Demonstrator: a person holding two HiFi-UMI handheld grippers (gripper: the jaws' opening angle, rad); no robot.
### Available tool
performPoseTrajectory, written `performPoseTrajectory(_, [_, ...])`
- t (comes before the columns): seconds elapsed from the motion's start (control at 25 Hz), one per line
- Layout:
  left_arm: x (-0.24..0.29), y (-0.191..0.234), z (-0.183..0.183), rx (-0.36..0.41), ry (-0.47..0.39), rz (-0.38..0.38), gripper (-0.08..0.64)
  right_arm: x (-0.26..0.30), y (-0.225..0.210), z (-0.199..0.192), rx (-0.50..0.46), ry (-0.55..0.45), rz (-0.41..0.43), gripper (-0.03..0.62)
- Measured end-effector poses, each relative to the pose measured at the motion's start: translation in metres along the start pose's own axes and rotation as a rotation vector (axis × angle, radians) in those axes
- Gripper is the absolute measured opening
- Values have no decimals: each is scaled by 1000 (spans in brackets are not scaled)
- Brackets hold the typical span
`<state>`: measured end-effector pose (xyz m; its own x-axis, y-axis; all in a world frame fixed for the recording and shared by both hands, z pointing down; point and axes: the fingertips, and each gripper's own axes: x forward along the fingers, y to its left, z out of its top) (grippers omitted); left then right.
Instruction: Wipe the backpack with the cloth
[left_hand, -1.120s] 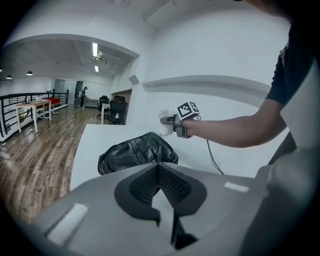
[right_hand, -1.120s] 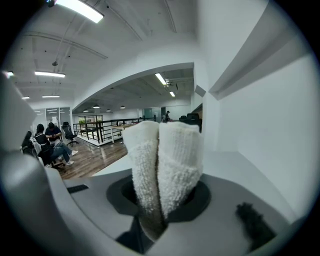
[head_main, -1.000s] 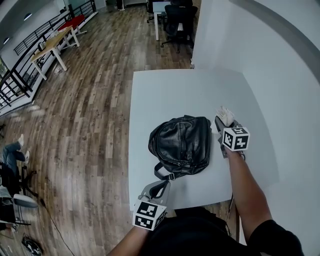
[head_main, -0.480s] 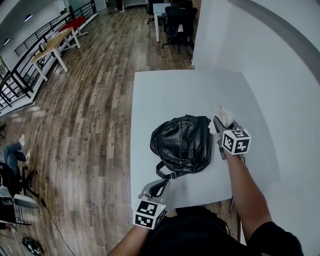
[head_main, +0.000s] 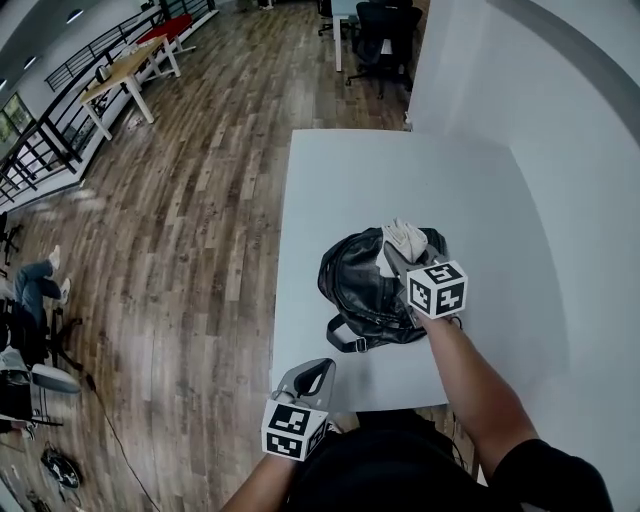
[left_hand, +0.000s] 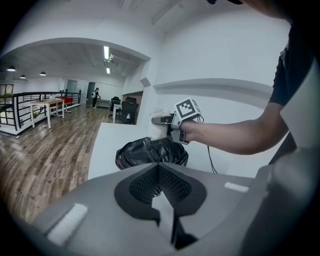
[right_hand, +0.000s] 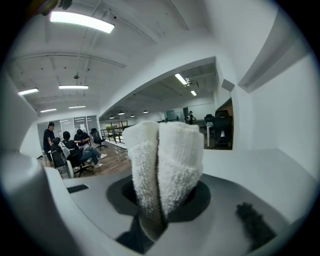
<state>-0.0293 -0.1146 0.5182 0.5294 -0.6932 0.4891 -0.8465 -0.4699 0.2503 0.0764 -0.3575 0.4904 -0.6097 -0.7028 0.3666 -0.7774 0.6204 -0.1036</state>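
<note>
Right hand-held gripper (head_main: 393, 258) clenched on white cloth (head_main: 406, 238) over black backpack (head_main: 352, 285); left hand-held gripper (head_main: 312, 374) closed, empty, apart

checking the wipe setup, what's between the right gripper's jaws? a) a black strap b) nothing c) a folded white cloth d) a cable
c: the right gripper view shows the right gripper with its jaws closed on a folded white cloth.

The right gripper (head_main: 393, 257) and cloth (head_main: 405, 238) hide the right side of the backpack (head_main: 355, 285); whether cloth touches it is unclear.
</note>
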Motion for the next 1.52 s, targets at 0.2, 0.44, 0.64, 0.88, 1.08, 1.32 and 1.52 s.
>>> performPoseTrajectory(0.2, [-16,21,-6,-45,-6,72,6,43,39,-16,-9,50,89,91])
performPoseTrajectory(0.44, [-32,40,-18,-91,-3,150,6,85,67,-47,-27,124,150,91])
performPoseTrajectory(0.64, [-42,49,-29,-125,7,194,6,105,71,-61,-31,158,165,91])
performPoseTrajectory(0.88, [-42,55,-32,-150,9,217,6,114,66,-70,-29,174,161,89])
performPoseTrajectory(1.08, [-37,51,-27,-139,5,204,6,110,62,-73,-30,185,155,91])
performPoseTrajectory(1.32, [-28,42,-22,-112,6,166,6,102,52,-73,-25,181,133,91])
performPoseTrajectory(1.52, [-25,38,-25,-88,15,145,6,92,37,-69,-23,172,103,89])
